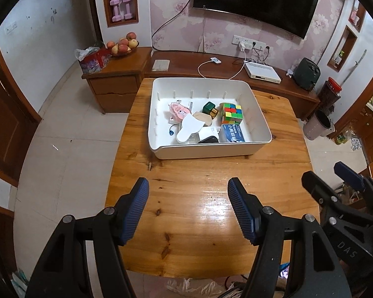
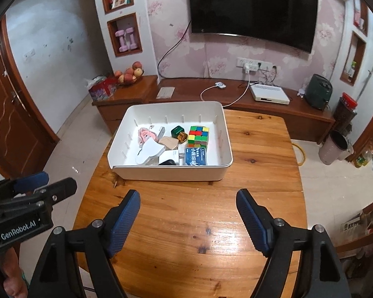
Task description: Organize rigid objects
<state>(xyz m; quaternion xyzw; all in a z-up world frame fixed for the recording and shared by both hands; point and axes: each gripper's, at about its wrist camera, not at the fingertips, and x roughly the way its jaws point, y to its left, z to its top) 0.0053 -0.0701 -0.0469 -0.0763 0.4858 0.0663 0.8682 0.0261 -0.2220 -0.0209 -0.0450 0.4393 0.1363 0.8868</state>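
The round knotty wooden table [image 1: 186, 213] shines with glossy varnish. On it, the white rectangular plastic bin [image 1: 211, 149] looks smooth and matt. Inside the bin, the multicoloured plastic puzzle cube [image 1: 231, 113] is glossy.

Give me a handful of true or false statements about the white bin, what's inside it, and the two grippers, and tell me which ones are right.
1. The white bin sits on the wooden table. True.
2. The puzzle cube lies on the table outside the bin. False: it is inside the bin, at the right.
3. The left gripper holds the blue box. False: nothing is between its fingers, and the box lies in the bin.
4. The right gripper is open and empty. True.
5. The green and gold item lies beside the cube in the bin. True.
6. The bin is empty. False: it holds several things.
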